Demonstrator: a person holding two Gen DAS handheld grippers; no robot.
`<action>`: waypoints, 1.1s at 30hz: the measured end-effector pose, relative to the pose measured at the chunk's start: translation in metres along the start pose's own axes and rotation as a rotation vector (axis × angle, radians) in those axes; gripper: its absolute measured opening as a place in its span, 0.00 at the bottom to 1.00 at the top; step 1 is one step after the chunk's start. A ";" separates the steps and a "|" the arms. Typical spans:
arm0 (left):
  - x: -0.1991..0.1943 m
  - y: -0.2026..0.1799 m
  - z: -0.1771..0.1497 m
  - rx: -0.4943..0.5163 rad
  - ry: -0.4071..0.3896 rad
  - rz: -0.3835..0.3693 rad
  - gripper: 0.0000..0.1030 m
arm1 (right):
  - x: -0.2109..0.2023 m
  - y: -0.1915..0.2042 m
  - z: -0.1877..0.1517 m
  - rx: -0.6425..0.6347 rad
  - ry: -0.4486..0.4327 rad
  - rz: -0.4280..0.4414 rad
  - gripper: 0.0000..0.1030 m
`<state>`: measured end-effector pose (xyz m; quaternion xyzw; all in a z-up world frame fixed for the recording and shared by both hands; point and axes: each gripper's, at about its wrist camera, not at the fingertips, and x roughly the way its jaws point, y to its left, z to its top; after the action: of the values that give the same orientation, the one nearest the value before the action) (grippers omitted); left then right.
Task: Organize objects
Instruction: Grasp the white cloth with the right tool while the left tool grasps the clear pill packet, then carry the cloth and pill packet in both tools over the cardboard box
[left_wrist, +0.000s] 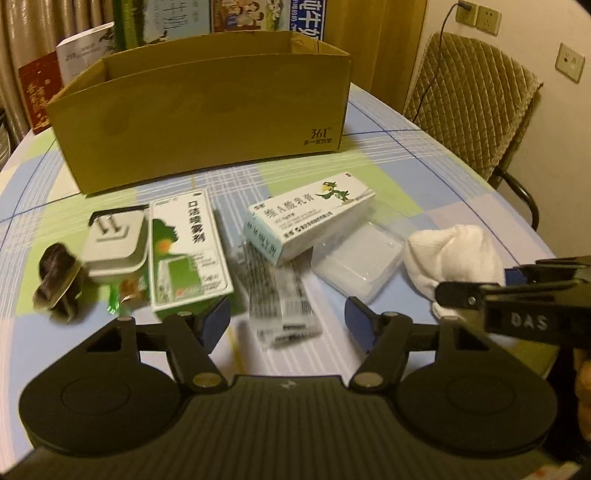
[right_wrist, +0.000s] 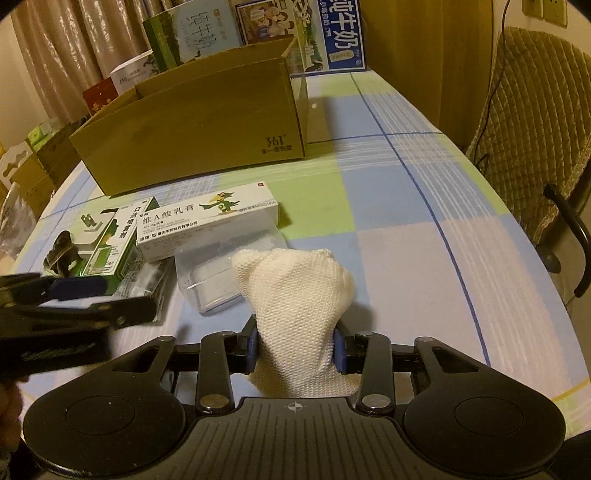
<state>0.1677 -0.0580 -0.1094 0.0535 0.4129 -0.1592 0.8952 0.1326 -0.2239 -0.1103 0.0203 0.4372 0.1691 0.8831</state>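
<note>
Right tool (right_wrist: 297, 345) pinched the white knit sock (right_wrist: 295, 295), sock lying on the worktop (right_wrist: 406, 221) just right of the clear plastic case (right_wrist: 207, 280). Left tool (left_wrist: 286, 325) stood spread over a clear packet (left_wrist: 277, 295), pads not touching it. Green spray box (left_wrist: 184, 251) and white cream box (left_wrist: 306, 218) lay left of the case; cardboard box (left_wrist: 207, 122) behind.
</note>
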 end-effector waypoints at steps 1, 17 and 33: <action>0.004 -0.001 0.001 0.000 0.002 -0.005 0.59 | 0.000 0.000 0.000 0.002 0.001 0.001 0.34; -0.006 -0.014 -0.023 0.047 0.032 0.060 0.34 | -0.004 0.006 -0.004 -0.023 -0.003 0.014 0.34; -0.007 -0.013 -0.024 0.030 0.016 0.089 0.32 | -0.008 0.010 -0.005 -0.030 -0.019 0.016 0.34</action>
<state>0.1414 -0.0628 -0.1194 0.0866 0.4149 -0.1253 0.8970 0.1216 -0.2174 -0.1055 0.0120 0.4259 0.1827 0.8861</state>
